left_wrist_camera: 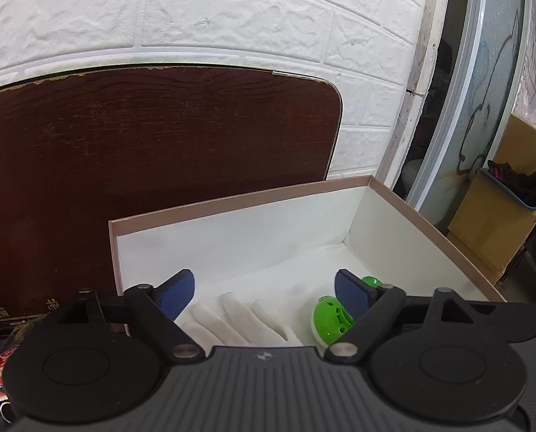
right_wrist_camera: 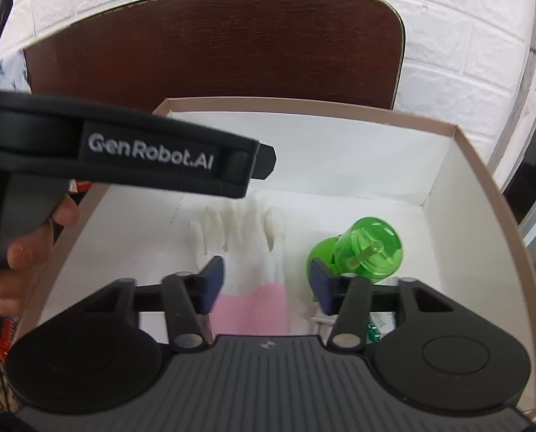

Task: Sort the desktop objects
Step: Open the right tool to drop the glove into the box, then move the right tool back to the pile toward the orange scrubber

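Now both hand-held grippers hang wide open over the box (right_wrist_camera: 480, 165), left (left_wrist_camera: 264, 293) and right (right_wrist_camera: 266, 286), holding nothing. Inside lies the white glove (right_wrist_camera: 248, 248), with the green toy (right_wrist_camera: 370, 248) at its 3 o'clock.

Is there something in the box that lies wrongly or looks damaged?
Nothing looks damaged. The green device lies tipped on its side in the box, its clear green part pointing up toward the camera. The glove beside it lies flat, not touching it.
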The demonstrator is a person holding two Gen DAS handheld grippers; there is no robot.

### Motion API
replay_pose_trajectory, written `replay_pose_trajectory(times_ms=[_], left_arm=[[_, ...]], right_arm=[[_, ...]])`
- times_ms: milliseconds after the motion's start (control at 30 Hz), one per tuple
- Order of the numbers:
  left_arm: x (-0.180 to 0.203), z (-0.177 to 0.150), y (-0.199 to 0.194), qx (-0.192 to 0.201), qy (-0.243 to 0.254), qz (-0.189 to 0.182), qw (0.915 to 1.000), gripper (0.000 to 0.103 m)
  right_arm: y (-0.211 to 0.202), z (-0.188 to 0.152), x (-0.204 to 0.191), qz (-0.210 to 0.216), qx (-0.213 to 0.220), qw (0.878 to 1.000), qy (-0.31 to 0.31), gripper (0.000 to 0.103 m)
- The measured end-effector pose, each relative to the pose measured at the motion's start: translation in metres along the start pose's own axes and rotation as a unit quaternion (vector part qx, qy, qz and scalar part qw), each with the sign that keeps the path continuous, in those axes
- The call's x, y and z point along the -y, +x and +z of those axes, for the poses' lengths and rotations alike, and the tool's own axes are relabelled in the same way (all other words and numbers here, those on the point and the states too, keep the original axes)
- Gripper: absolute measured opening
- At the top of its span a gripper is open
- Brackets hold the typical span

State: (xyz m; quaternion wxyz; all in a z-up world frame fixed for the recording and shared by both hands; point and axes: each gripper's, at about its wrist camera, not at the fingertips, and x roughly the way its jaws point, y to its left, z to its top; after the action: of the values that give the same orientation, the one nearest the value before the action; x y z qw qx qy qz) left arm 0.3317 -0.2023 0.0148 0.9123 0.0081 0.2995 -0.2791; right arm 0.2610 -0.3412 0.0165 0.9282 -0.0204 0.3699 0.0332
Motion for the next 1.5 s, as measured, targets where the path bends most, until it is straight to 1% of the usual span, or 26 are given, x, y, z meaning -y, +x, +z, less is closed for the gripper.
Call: replay_pose_trajectory(times_ms=[33,67,100,200,400,600,667,800,900,1133,1267,1500], left_arm=[[0.000,0.000,0.000,0.000,-0.001,-0.001,1.0000,0.090],[0.001,0.000,-0.002,0.001,-0.001,-0.001,1.0000,0.090],[0.001,0.000,-0.003,0.001,-0.002,0.000,1.0000,0.090],[0.002,0.000,-0.012,0.000,-0.004,-0.004,1.0000,0.090],[0.005,0.000,-0.035,0.020,0.004,-0.007,0.9998,0.090],[0.013,-0.012,-0.064,0.028,0.004,-0.014,0.9995,0.090],[0.016,-0.021,-0.077,0.033,0.003,-0.021,0.9992,0.090],[0.020,-0.043,-0.104,0.038,-0.004,-0.017,0.9991,0.090],[0.022,-0.060,-0.126,0.045,-0.016,-0.022,0.9986,0.090],[0.018,-0.104,-0.166,0.049,-0.049,-0.011,0.9975,0.090],[0.015,-0.131,-0.183,0.047,-0.062,0.001,0.9970,0.090],[0.005,-0.171,-0.203,0.032,-0.082,0.027,0.9958,0.090]], right_arm=[[-0.002,-0.001,0.000,-0.003,0.002,1.000,0.000,0.072],[-0.004,-0.002,0.001,-0.004,0.005,1.000,0.000,0.080],[-0.007,-0.003,0.002,-0.004,0.008,1.000,0.001,0.082],[-0.016,-0.006,0.007,-0.010,0.013,1.000,0.005,0.083],[-0.035,-0.012,0.017,-0.020,0.026,0.999,0.026,0.083],[-0.065,-0.022,0.012,-0.020,0.052,0.998,0.027,0.083],[-0.077,-0.027,0.006,-0.013,0.064,0.998,0.025,0.083],[-0.097,-0.039,-0.005,0.006,0.086,0.996,0.027,0.084],[-0.112,-0.049,-0.018,0.019,0.099,0.995,0.026,0.084],[-0.143,-0.082,-0.049,0.041,0.126,0.991,0.025,0.084],[-0.149,-0.102,-0.069,0.049,0.126,0.991,0.022,0.085],[-0.145,-0.131,-0.105,0.082,0.104,0.991,0.021,0.085]])
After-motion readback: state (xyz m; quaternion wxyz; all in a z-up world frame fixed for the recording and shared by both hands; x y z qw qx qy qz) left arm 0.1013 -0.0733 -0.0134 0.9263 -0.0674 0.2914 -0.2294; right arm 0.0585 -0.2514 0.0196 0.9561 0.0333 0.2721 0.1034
